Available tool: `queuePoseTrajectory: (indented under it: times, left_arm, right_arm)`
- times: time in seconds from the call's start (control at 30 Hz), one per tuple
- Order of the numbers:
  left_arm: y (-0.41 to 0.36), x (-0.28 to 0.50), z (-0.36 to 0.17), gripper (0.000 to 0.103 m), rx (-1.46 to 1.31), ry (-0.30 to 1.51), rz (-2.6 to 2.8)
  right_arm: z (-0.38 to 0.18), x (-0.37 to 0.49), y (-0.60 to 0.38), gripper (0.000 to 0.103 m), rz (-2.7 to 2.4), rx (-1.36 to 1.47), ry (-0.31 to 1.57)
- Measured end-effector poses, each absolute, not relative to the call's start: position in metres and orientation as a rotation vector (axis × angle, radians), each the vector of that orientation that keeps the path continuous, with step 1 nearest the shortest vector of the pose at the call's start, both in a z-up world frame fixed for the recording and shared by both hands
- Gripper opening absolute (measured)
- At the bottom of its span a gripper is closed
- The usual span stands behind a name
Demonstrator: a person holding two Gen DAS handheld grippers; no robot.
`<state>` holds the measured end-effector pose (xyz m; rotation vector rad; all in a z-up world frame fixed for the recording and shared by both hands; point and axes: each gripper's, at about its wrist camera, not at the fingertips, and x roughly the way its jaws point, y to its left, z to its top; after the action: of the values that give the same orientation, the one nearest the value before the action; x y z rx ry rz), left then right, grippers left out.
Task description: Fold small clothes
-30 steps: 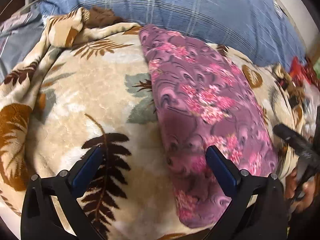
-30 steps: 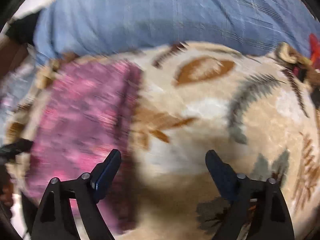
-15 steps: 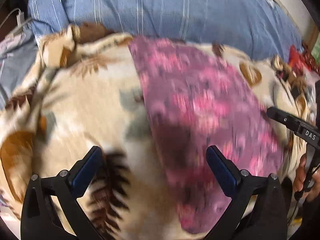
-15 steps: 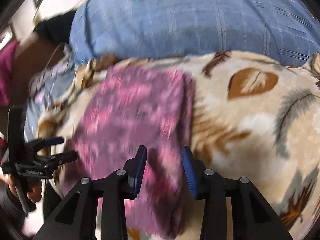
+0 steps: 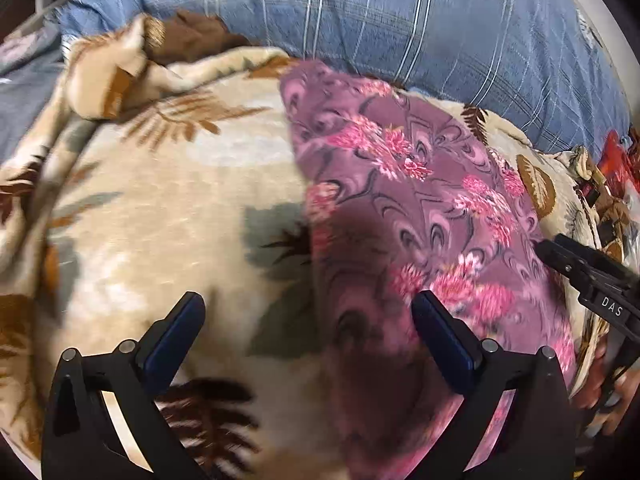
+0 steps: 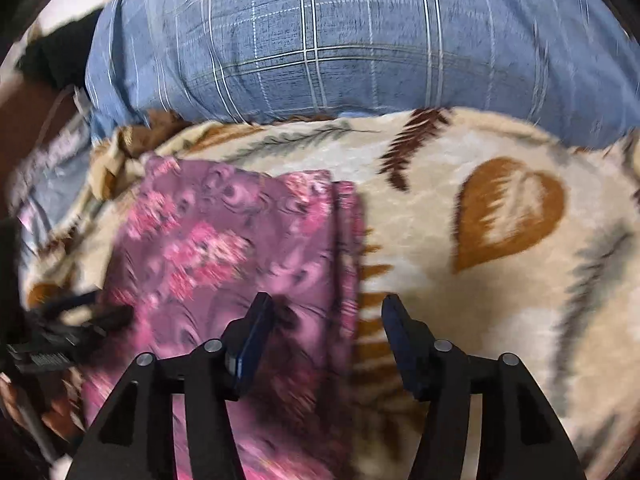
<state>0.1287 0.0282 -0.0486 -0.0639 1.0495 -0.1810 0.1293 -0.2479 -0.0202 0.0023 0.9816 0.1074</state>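
Observation:
A purple cloth with pink flowers (image 5: 420, 208) lies folded into a long strip on a cream leaf-print blanket (image 5: 168, 208). My left gripper (image 5: 308, 320) is open and empty, held above the cloth's left edge. My right gripper (image 6: 326, 328) is open and empty, its jaws straddling the cloth's right edge (image 6: 344, 248). The cloth also shows in the right wrist view (image 6: 224, 248). The right gripper's tip shows at the right of the left wrist view (image 5: 584, 272), beside the cloth. The left gripper shows blurred at the left of the right wrist view (image 6: 60, 332).
A blue plaid pillow (image 5: 400, 20) lies behind the blanket; it also shows in the right wrist view (image 6: 340, 40). Red and dark items (image 5: 616, 168) sit at the far right. A bunched blanket corner (image 5: 120, 68) rises at the back left.
My right gripper narrowed half a second ago and has opened again, now over the cloth's right edge. The left gripper has drifted slightly; the cloth lies as before.

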Motion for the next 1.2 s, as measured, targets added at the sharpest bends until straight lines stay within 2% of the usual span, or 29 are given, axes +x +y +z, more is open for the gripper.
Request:
queuePoseTrajectory:
  times: [0.2, 0.37, 0.57, 1.2]
  left_arm:
    - [0.039, 0.093, -0.030, 0.103, 0.010, 0.961, -0.129]
    - [0.041, 0.065, -0.023, 0.103, 0.104, 0.911, -0.072]
    - [0.025, 0.033, -0.024, 0.103, 0.204, 0.854, -0.043]
    - [-0.012, -0.006, -0.010, 0.103, 0.187, 0.848, -0.162]
  right_arm:
    - [-0.003, 0.090, -0.250, 0.086, 0.009, -0.203, 0.947]
    - [0.003, 0.056, -0.245, 0.094, -0.035, -0.320, 0.906]
    - [0.005, 0.031, -0.247, 0.095, -0.054, -0.338, 0.890]
    - [0.020, -0.017, -0.261, 0.095, -0.055, -0.259, 0.837]
